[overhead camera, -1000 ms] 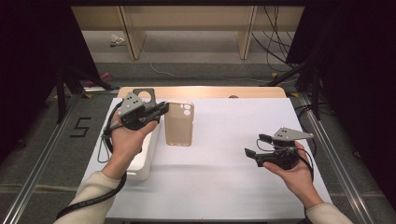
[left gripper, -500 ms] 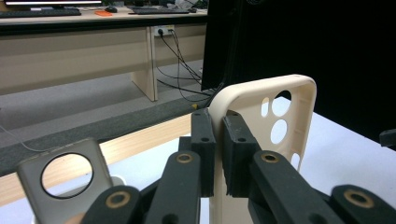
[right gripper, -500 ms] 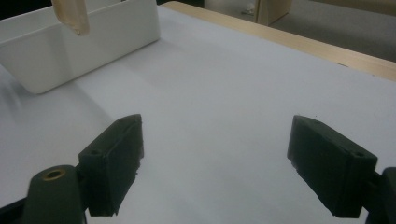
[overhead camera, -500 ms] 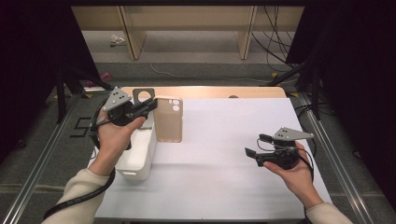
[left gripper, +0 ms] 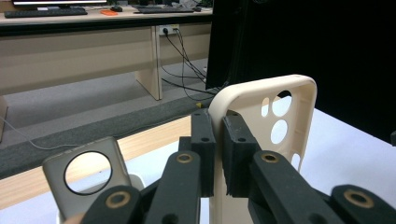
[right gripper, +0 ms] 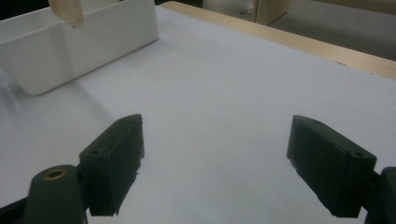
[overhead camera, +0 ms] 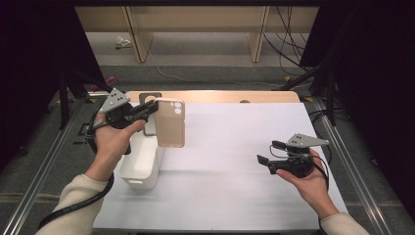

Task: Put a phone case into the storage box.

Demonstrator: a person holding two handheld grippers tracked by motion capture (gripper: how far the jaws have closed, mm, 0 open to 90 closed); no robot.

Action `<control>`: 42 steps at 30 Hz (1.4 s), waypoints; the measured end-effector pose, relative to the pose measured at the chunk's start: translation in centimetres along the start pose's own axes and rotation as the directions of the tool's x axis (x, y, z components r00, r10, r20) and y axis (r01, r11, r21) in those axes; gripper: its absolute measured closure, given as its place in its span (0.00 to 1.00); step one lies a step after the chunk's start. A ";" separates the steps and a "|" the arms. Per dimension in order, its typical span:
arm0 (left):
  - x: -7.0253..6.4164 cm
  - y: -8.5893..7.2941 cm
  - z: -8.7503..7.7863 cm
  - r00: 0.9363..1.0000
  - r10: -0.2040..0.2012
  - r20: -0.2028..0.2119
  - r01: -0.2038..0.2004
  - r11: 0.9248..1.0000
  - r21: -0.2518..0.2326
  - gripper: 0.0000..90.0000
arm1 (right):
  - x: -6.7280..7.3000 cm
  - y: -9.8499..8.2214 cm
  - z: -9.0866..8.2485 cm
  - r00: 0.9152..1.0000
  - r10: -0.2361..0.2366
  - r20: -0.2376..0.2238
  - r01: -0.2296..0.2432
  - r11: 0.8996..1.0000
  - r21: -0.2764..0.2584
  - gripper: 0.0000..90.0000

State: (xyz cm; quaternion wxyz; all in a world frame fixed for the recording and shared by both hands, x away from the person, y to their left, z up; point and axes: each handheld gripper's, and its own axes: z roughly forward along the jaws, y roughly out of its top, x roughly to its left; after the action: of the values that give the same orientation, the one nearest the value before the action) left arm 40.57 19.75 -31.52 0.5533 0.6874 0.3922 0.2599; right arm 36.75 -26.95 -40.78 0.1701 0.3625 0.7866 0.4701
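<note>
My left gripper is shut on the side edge of a beige phone case, which hangs upright in the air beside the far end of a white bin. In the left gripper view the black jaws pinch the beige case near its camera holes. A grey phone case with a round hole stands in the bin; from above, the grey case shows just behind the gripper. My right gripper stays open over the white table at the right, and nothing lies between its jaws.
White paper covers the table, with a wooden strip along its far edge. The white bin sits at the table's left side. Metal rails run along both sides, and dark curtains, desk legs and floor cables lie beyond.
My left gripper has carried the beige case leftward from mid-table to just beside the white bin, rising slightly. The right gripper has kept still.
</note>
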 end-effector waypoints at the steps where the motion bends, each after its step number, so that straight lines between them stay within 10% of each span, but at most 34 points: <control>1: 0.1 0.1 0.0 1.000 -0.002 -0.005 0.002 1.000 0.000 0.94 | 0.0 0.0 0.0 1.000 0.000 0.001 0.000 1.000 0.000 0.22; 42: 4.8 0.9 -0.5 0.995 0.007 -0.104 -0.010 1.000 -0.020 0.94 | -0.1 0.0 0.0 1.000 0.008 0.007 -0.008 1.000 -0.005 0.21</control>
State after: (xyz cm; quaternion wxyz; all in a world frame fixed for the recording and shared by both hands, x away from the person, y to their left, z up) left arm 43.09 23.87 -30.88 0.5381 0.6690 0.4148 0.3015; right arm 36.76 -27.01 -40.80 0.1718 0.3668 0.7834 0.4714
